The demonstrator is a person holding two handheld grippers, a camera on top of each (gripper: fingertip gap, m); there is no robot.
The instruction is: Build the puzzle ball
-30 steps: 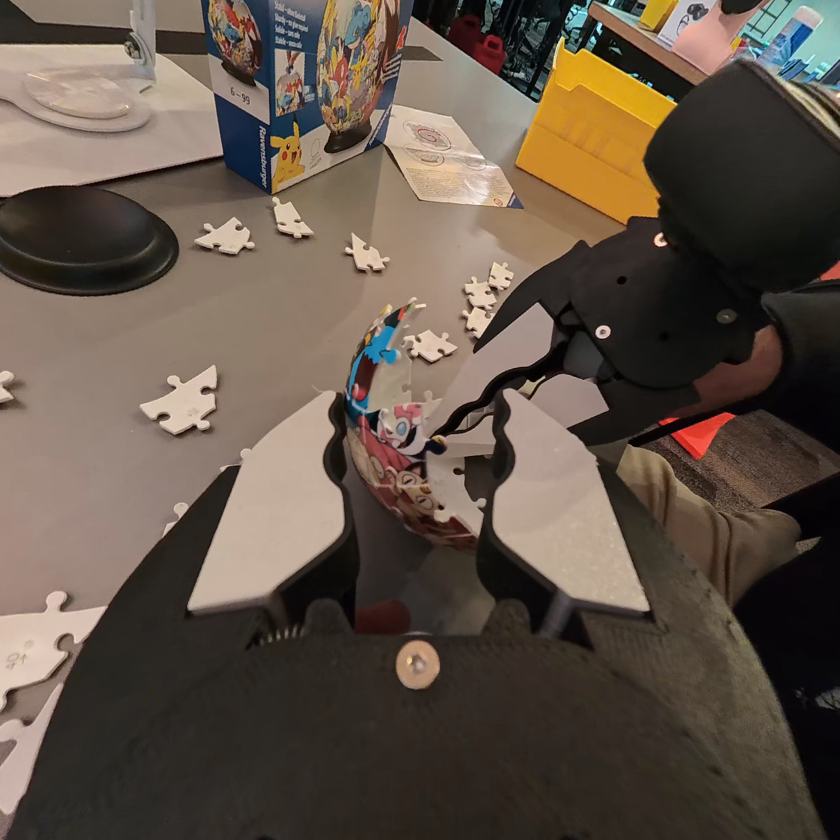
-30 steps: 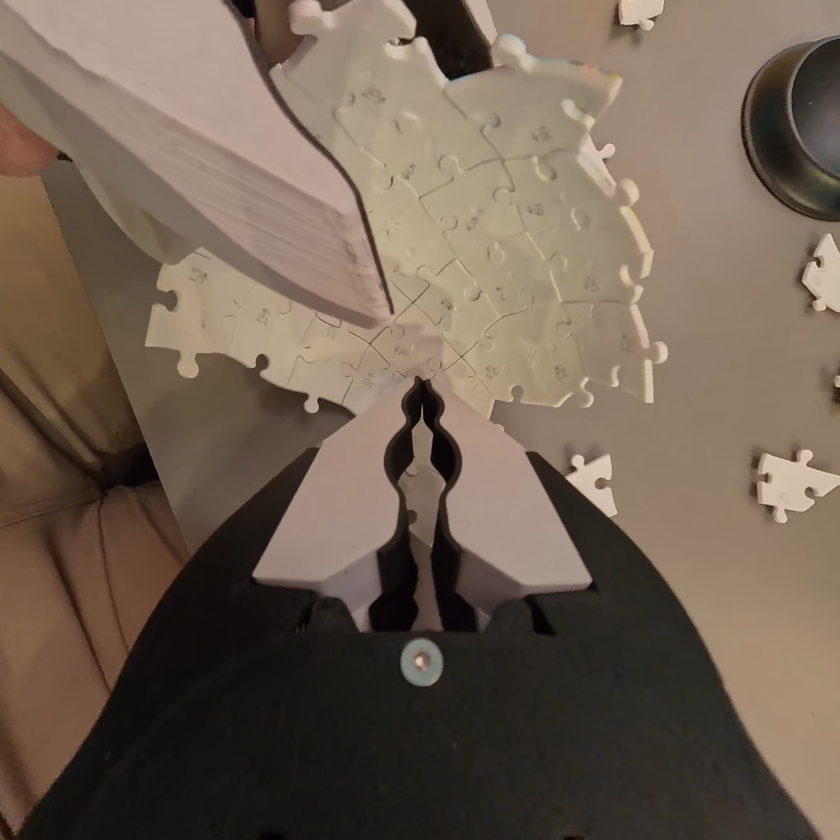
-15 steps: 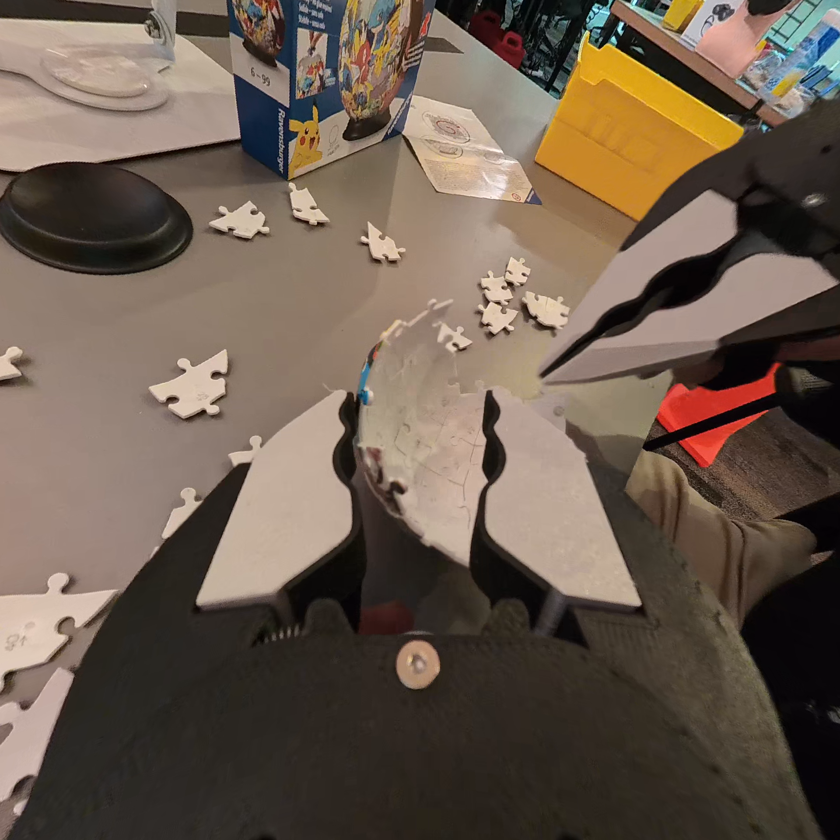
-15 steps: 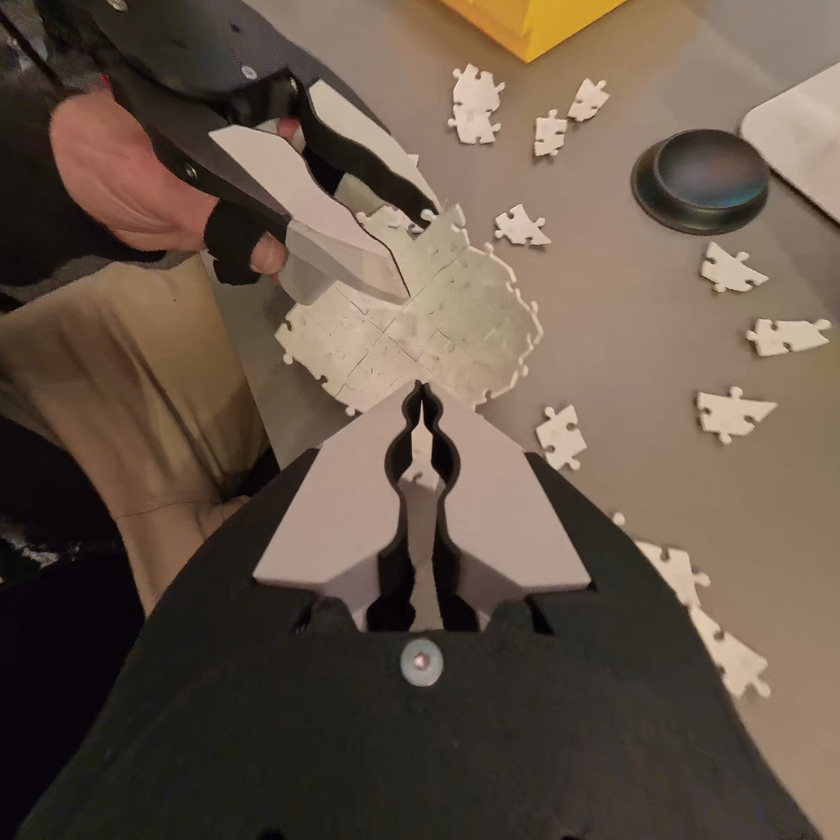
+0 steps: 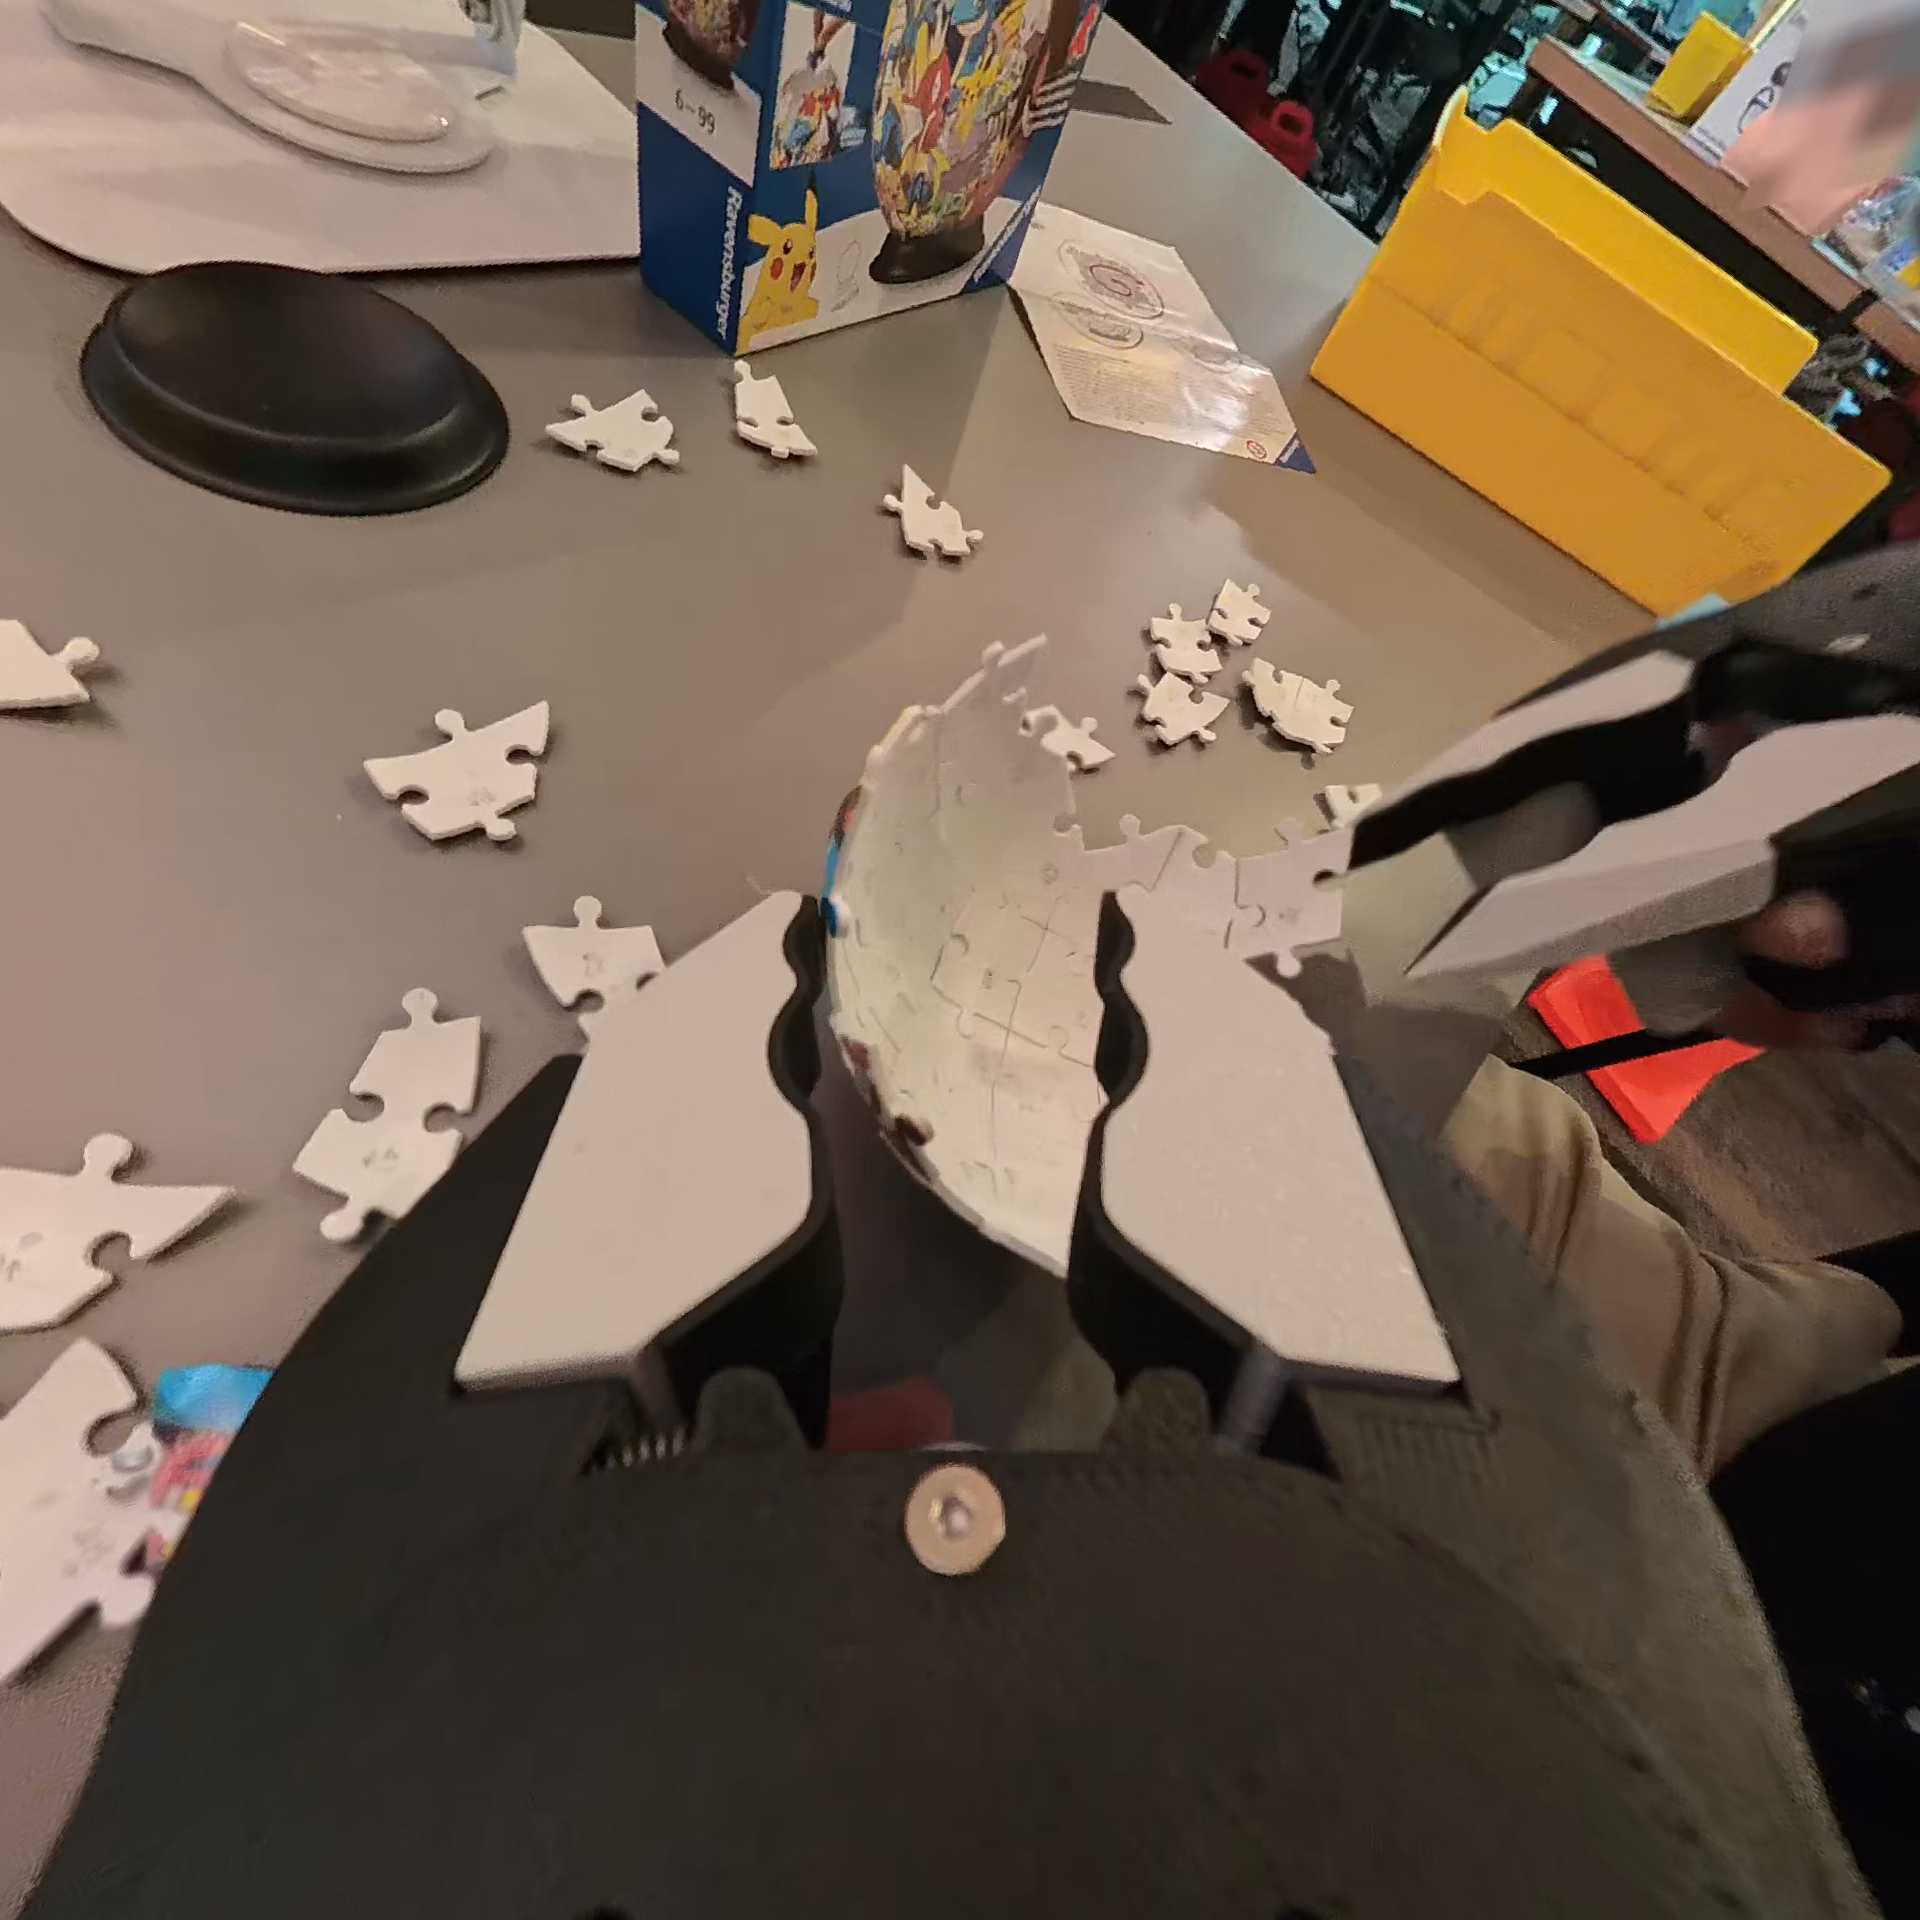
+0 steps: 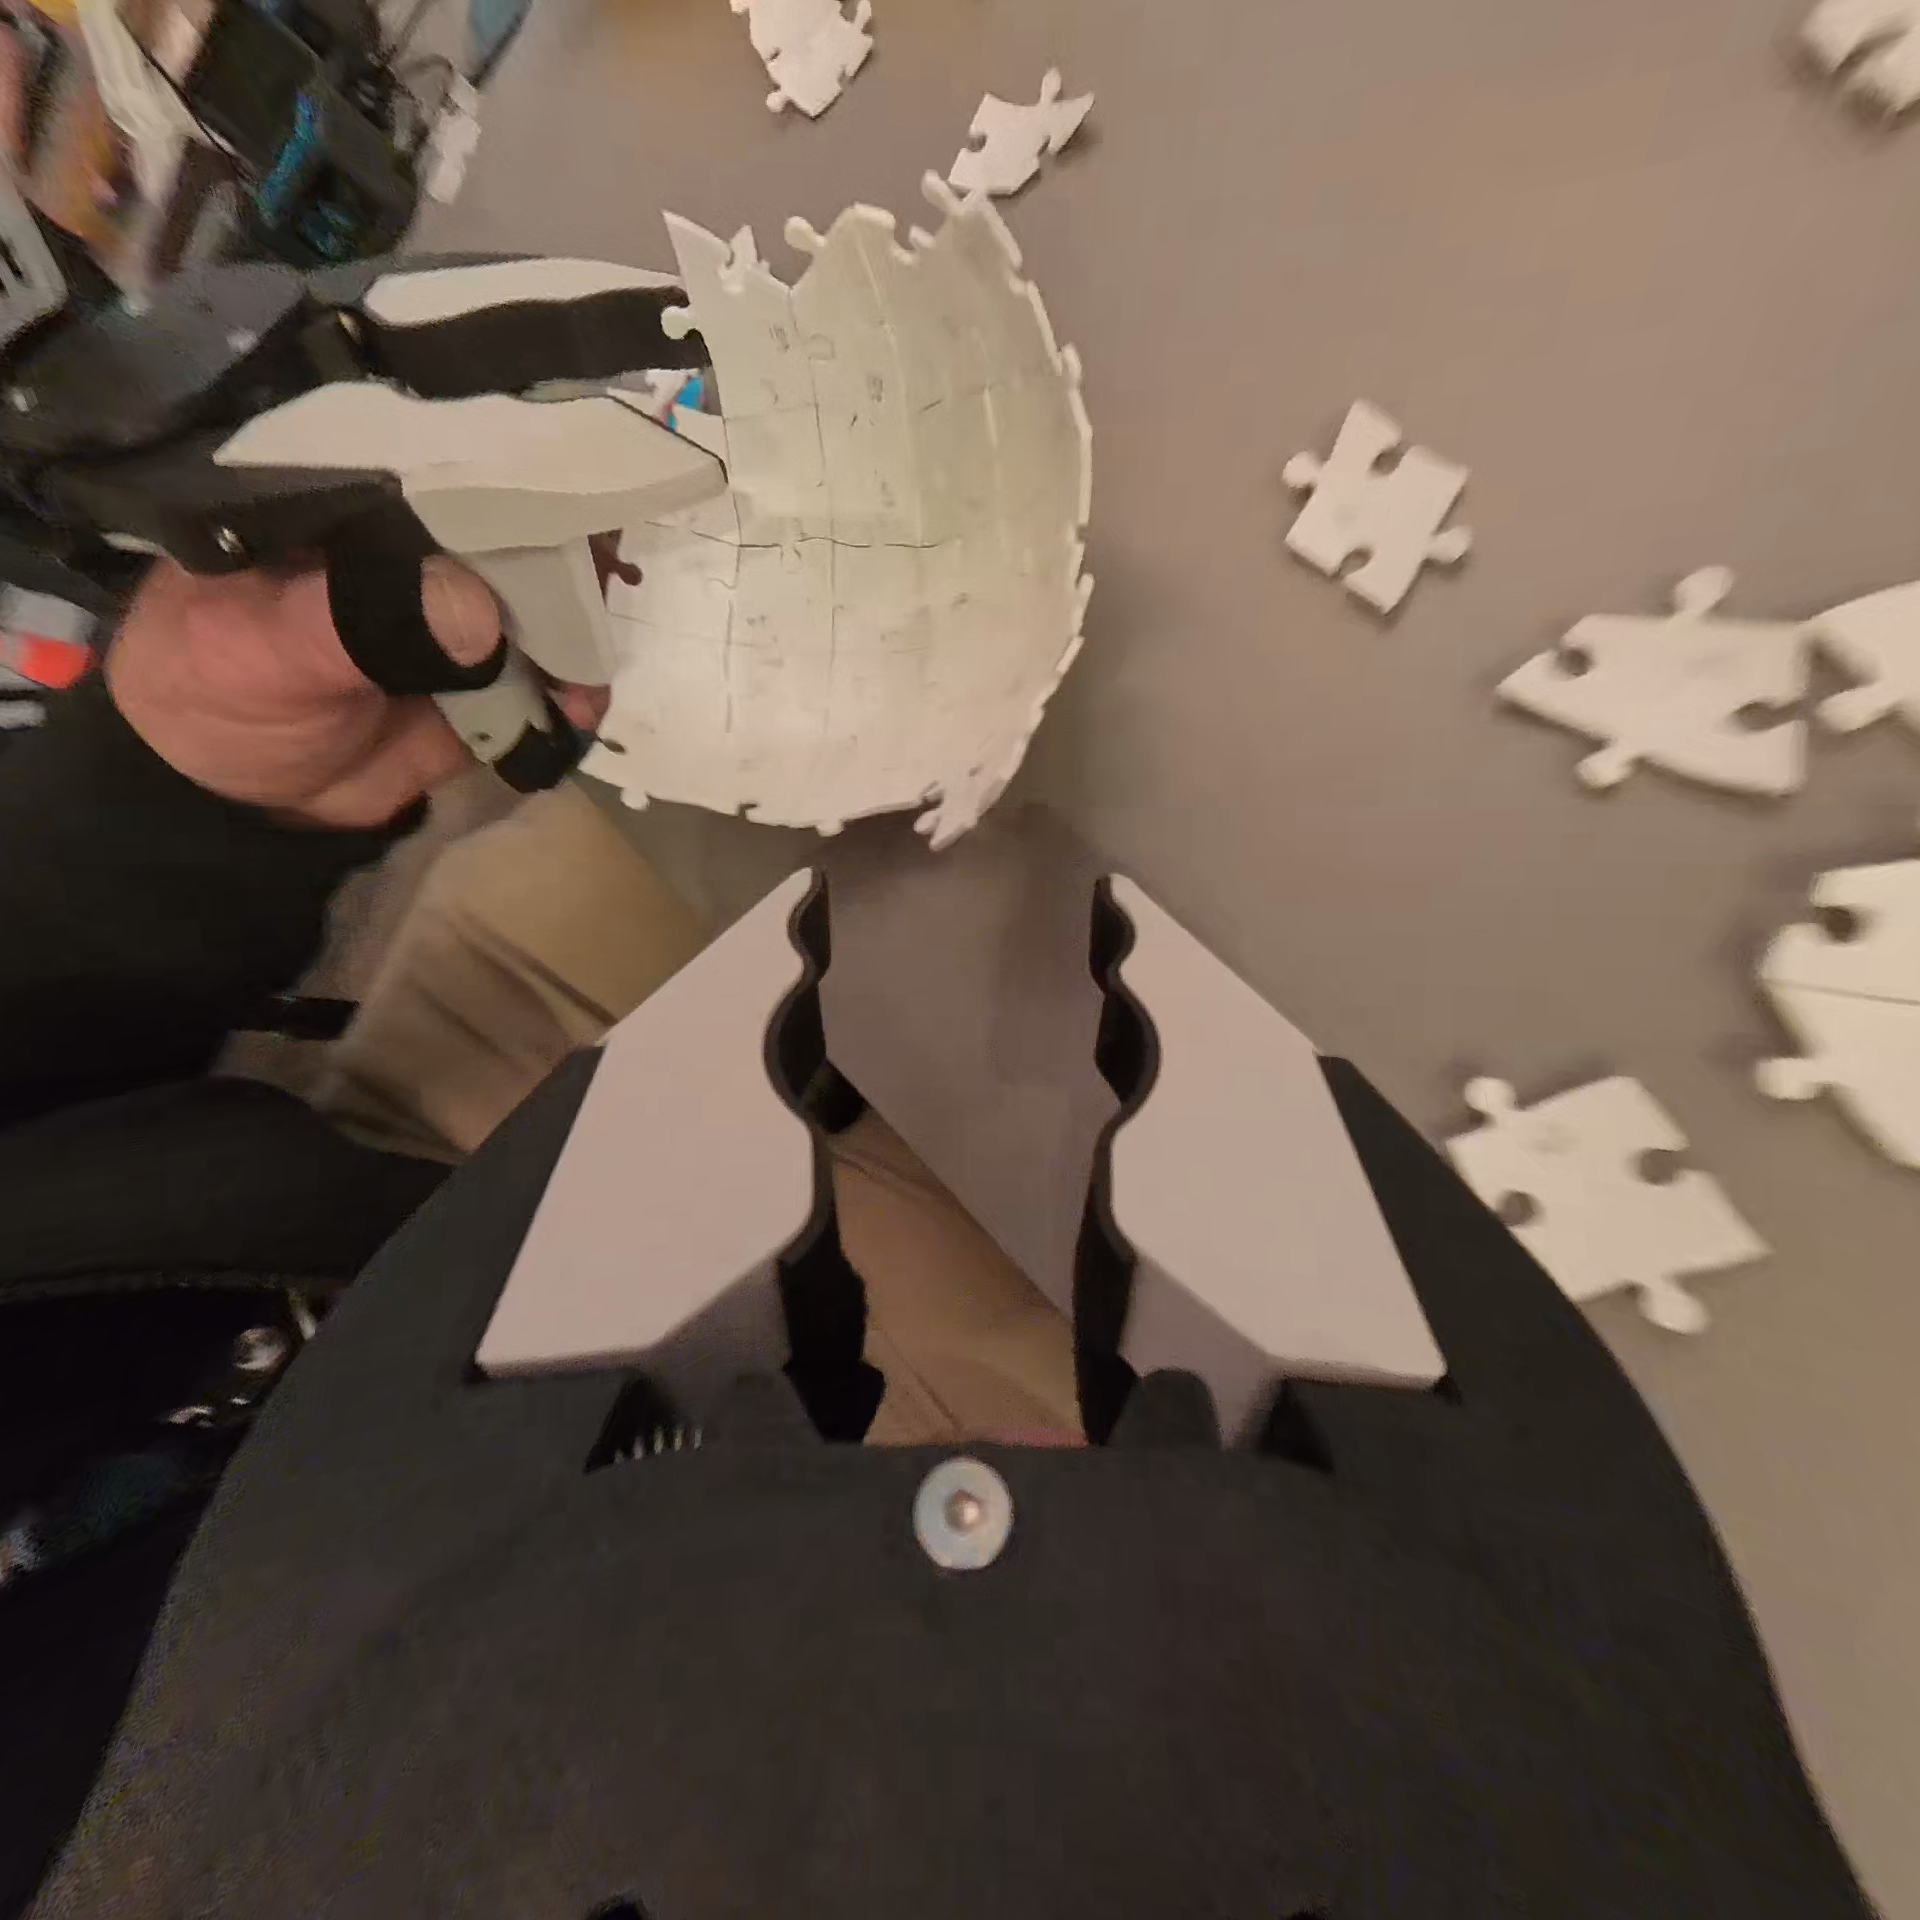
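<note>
1. My left tongs (image 5: 951, 914) are clamped on the half-built puzzle ball (image 5: 966, 966), a curved shell of joined pieces with the white backs facing the camera and a sliver of the printed colour side along its left edge. The shell sits up between the two fingers, lifted off the desk (image 5: 675, 623).

2. In the right wrist view the same shell (image 6: 883, 520) shows as a white bowl, with the left tongs (image 6: 717, 416) gripping its rim from the left and a hand (image 6: 281, 675) on the handle behind them.

3. My right tongs (image 6: 961, 894) are spread apart with nothing between the fingers, just below the shell in their own view and not touching it.

4. From the left wrist view the right tongs (image 5: 1382, 894) come in from the right of the shell, tips right at the piece sticking out of its right rim. Touching or only very close, I can't tell.

5. Loose white puzzle pieces (image 5: 462, 769) lie scattered on the desk to the left of the shell and beyond it, plus a small cluster (image 5: 1236, 675) past it on the right.

6. Farther behind the shell: a black round stand (image 5: 291, 384) to the left, the blue puzzle box (image 5: 831, 156) standing upright, a folded leaflet (image 5: 1153, 343) beside the box, and a yellow bin (image 5: 1579, 405) to the right.
</note>
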